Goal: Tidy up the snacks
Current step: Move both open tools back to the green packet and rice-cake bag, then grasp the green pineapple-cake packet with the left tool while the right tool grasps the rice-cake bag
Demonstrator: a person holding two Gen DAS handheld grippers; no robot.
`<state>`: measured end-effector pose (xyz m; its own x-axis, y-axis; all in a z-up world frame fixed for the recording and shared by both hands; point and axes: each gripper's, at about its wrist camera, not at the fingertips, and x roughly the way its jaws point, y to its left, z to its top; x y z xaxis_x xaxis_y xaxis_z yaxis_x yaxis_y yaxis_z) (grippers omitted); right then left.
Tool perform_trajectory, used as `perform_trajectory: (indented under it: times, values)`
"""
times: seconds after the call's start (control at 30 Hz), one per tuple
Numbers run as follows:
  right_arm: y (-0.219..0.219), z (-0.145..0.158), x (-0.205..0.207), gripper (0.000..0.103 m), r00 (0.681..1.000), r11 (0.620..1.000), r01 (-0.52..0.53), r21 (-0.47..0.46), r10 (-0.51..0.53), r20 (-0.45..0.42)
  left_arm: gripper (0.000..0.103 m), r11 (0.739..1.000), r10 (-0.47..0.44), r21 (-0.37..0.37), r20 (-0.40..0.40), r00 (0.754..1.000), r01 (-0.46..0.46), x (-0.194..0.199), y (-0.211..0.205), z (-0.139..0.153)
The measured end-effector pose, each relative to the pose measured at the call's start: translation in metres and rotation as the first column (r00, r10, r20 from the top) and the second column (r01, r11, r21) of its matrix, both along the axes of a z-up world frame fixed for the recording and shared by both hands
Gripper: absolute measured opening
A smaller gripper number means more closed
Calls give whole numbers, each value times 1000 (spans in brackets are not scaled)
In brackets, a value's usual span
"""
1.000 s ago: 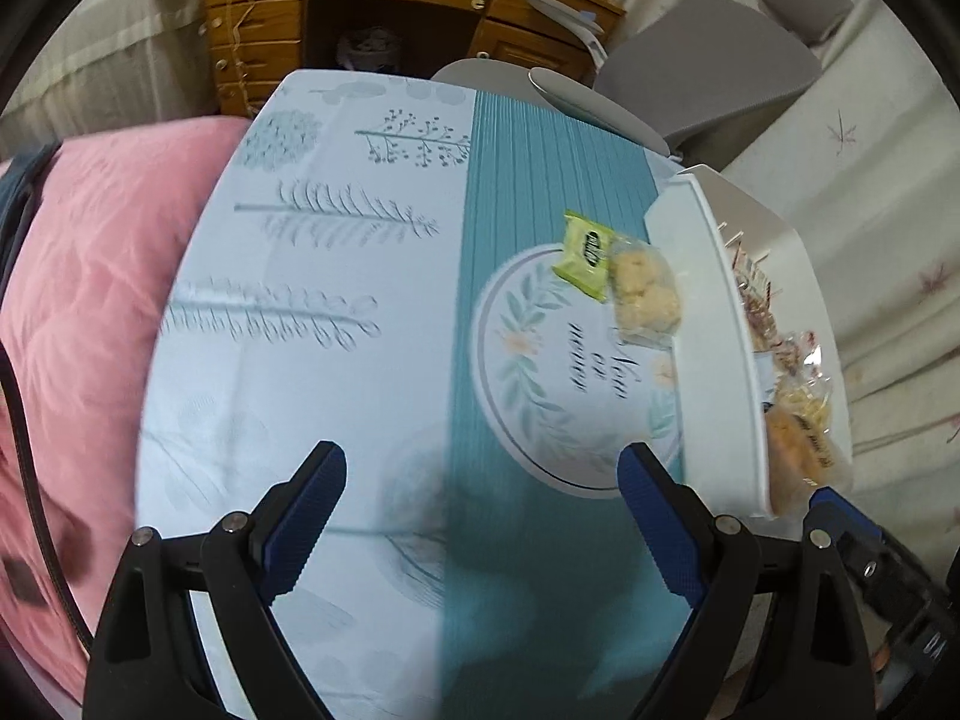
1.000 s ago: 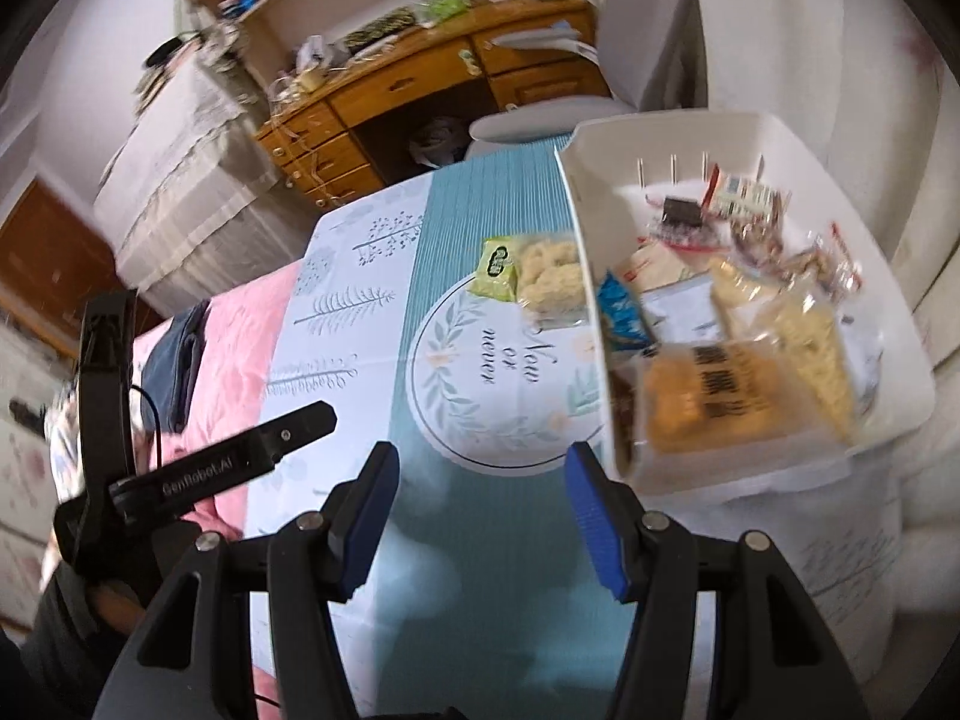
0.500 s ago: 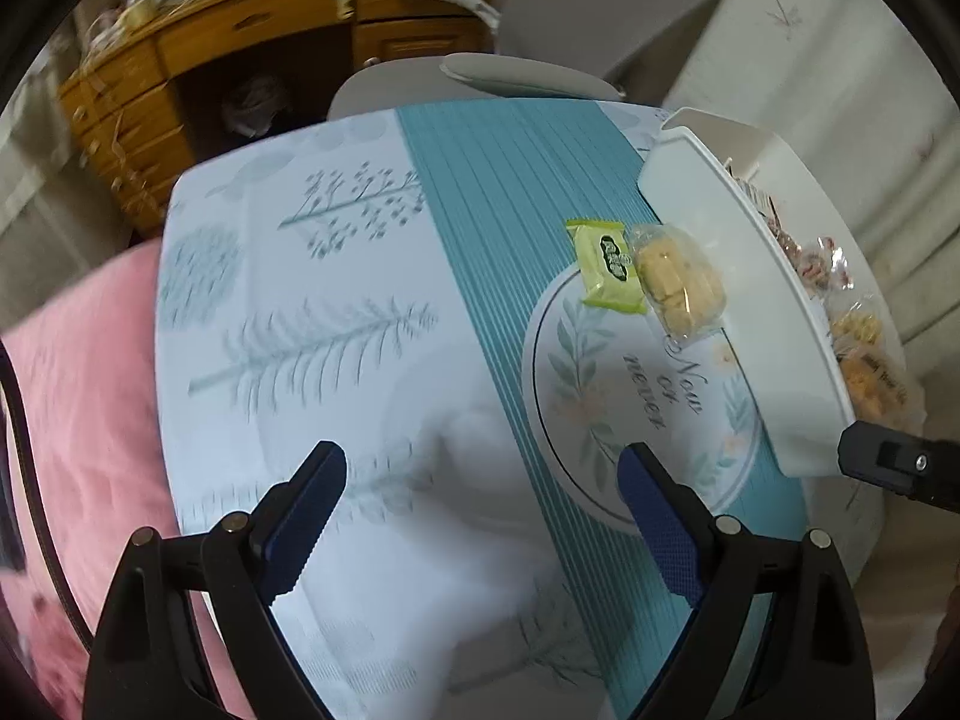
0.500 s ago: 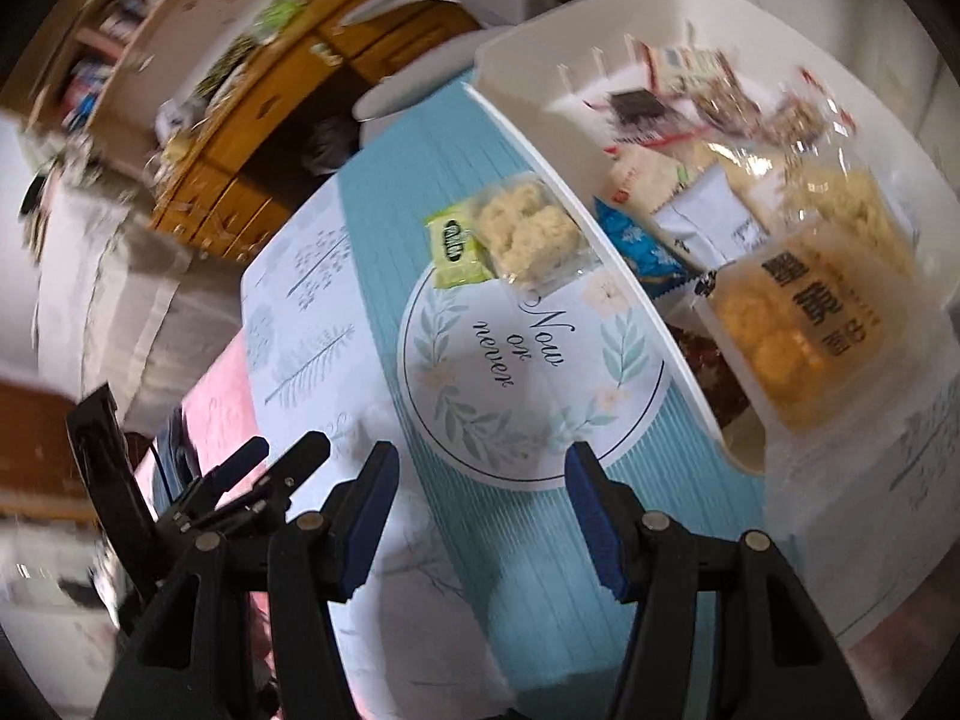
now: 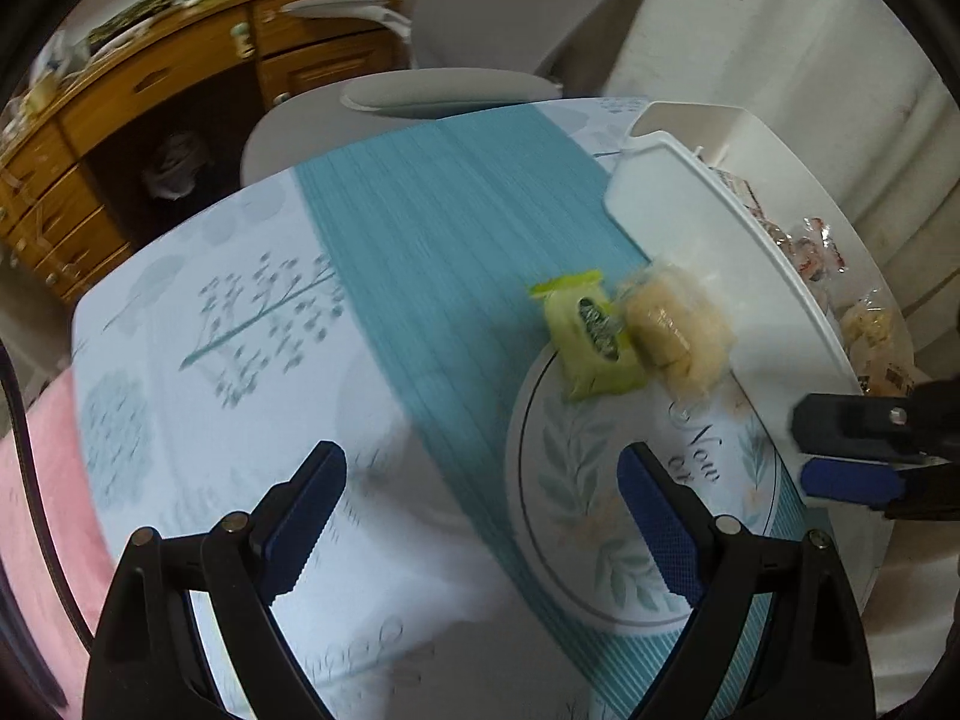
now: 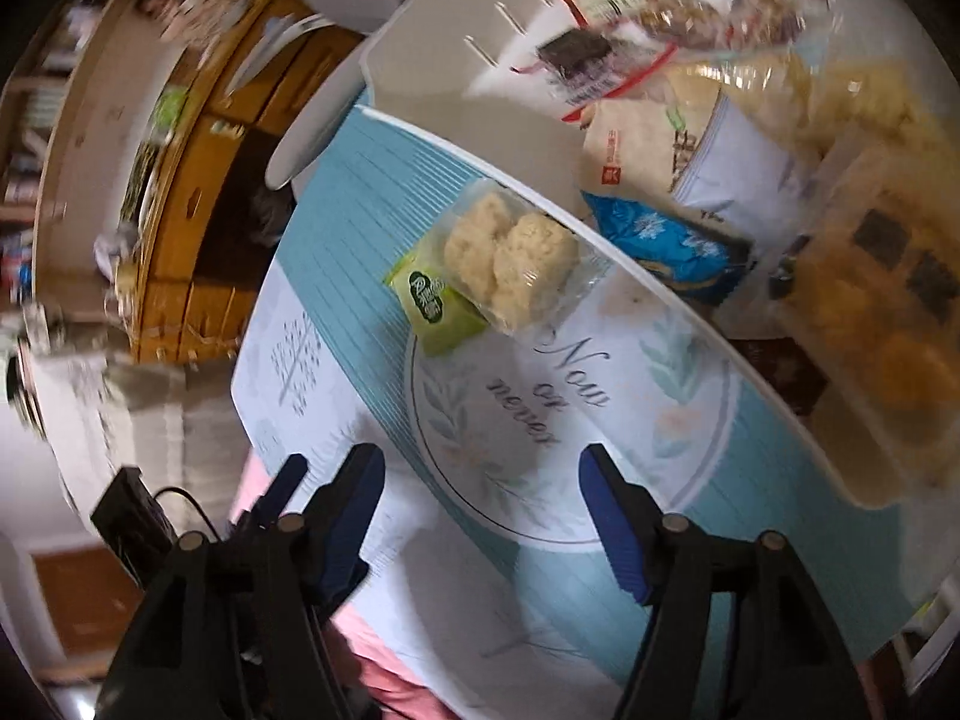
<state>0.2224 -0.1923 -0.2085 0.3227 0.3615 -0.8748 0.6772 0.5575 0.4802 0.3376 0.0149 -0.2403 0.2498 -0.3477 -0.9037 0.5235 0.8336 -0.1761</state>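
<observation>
The left wrist view looks forward and down along the left gripper [image 5: 480, 516], whose fingers frame the lower edge, from above the near side of the table [image 5: 252, 432]; it faces the far wooden desk [image 5: 138, 96], with the white bin [image 5: 708, 252] at its right margin. The right wrist view sits closer and rolled, looking over the right gripper [image 6: 480, 522] into the same white bin [image 6: 432, 36], which fills its upper right. Both views share the green packet [image 5: 591, 330] [image 6: 435, 306], the clear cookie bag [image 5: 675, 330] [image 6: 510, 258], the printed tablecloth medallion and the desk [image 6: 180, 228]. Each view catches the other gripper at its edge.
</observation>
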Motion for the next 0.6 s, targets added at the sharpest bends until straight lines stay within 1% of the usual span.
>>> perform_trajectory:
  times: [0.1, 0.17, 0.23, 0.33, 0.4, 0.47, 0.5, 0.6]
  values:
    - [-2, -10, 11, 70, 998, 999, 48, 17, -48, -42, 91, 998, -67, -3, 40, 997, 67, 6, -11, -2]
    - [-3, -16, 19, 73, 995, 996, 86, 35, -84, -61, 91, 993, -119, 7, 75, 990, 119, 9, -19, -3]
    - [-4, -19, 24, 74, 989, 990, 134, 51, -130, -67, 91, 984, -176, 18, 109, 978, 175, 13, -29, -5]
    - [-8, -27, 31, 76, 977, 976, 203, 75, -197, -80, 91, 965, -263, 30, 149, 953, 261, 17, -43, -6]
    - [-10, -32, 35, 78, 965, 966, 249, 72, -242, -98, 91, 949, -315, 37, 166, 935, 313, 21, -51, -7]
    - [-11, -35, 37, 79, 950, 952, 300, 61, -292, -110, 91, 923, -382, 35, 175, 907, 382, 24, -59, -8]
    - [-13, -38, 38, 79, 940, 942, 329, 64, -321, -113, 91, 916, -399, 36, 175, 900, 399, 25, -62, -8]
    - [-17, -44, 38, 79, 913, 915, 399, 68, -389, -121, 91, 884, -466, 39, 174, 868, 466, 31, -74, -12]
